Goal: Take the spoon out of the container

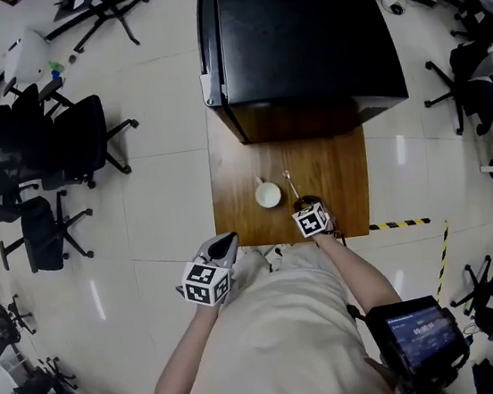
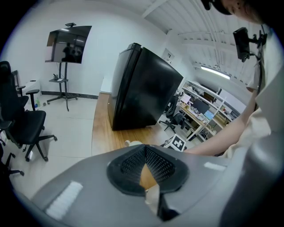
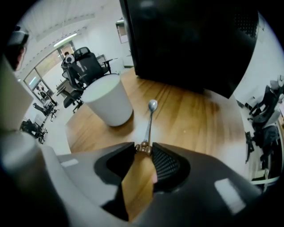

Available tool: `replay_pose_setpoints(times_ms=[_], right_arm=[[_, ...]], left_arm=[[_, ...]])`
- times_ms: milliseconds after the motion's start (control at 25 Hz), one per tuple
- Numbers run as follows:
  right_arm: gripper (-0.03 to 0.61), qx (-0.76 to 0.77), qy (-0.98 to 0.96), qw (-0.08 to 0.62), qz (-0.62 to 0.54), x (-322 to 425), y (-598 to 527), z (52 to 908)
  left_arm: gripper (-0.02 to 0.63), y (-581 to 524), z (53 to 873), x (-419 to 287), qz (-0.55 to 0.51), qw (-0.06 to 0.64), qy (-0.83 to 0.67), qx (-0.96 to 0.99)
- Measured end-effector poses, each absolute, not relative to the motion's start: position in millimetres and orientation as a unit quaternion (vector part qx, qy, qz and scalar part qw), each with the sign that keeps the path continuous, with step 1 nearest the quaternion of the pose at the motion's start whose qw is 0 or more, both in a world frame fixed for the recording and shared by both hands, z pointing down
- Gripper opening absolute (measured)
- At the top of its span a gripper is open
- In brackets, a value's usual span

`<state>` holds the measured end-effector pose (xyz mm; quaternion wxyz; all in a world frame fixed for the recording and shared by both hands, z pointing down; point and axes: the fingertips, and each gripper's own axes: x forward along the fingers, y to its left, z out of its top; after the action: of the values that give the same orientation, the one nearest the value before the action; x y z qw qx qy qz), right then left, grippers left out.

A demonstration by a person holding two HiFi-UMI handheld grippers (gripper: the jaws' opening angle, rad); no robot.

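A metal spoon (image 1: 291,183) lies flat on the wooden table (image 1: 343,179), outside the white cup (image 1: 268,195) and just to its right. In the right gripper view the spoon (image 3: 149,122) points away from me, bowl end far and the cup (image 3: 108,104) to its left. My right gripper (image 3: 143,148) has the brown knob at the handle's end between its tips, which touch it on both sides. My left gripper (image 1: 225,242) hangs off the table's front edge near the person's body. Its jaws (image 2: 145,153) meet at the tips with nothing in them.
A large black cabinet (image 1: 297,32) stands on the far half of the table. Office chairs (image 1: 59,144) stand on the tiled floor to the left. Yellow-black tape (image 1: 403,223) marks the floor at the right. The person's torso fills the lower middle of the head view.
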<state>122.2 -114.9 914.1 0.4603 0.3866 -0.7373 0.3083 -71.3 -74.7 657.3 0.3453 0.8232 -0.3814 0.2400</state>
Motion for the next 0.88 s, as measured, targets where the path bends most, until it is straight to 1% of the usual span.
replay_pose_setpoints(times_ms=[240, 520, 680, 880], right_arm=[[0.126, 0.401, -0.765, 0.397, 0.311, 117, -118, 862], [0.126, 0.409, -0.781, 0.353, 0.312, 115, -112, 797], [0.126, 0.368, -0.798, 0.367, 0.306, 94, -96, 776], [0.126, 0.321, -0.792, 0.407, 0.321, 75, -78, 784]], left_arm=[[0.0, -73, 661, -65, 0.24, 0.347, -0.375, 0.826], [0.0, -78, 658, -58, 0.231, 0.339, -0.367, 0.835], [0.0, -78, 658, -63, 0.223, 0.338, -0.373, 0.835], [0.0, -78, 658, -65, 0.215, 0.337, -0.377, 0.836]])
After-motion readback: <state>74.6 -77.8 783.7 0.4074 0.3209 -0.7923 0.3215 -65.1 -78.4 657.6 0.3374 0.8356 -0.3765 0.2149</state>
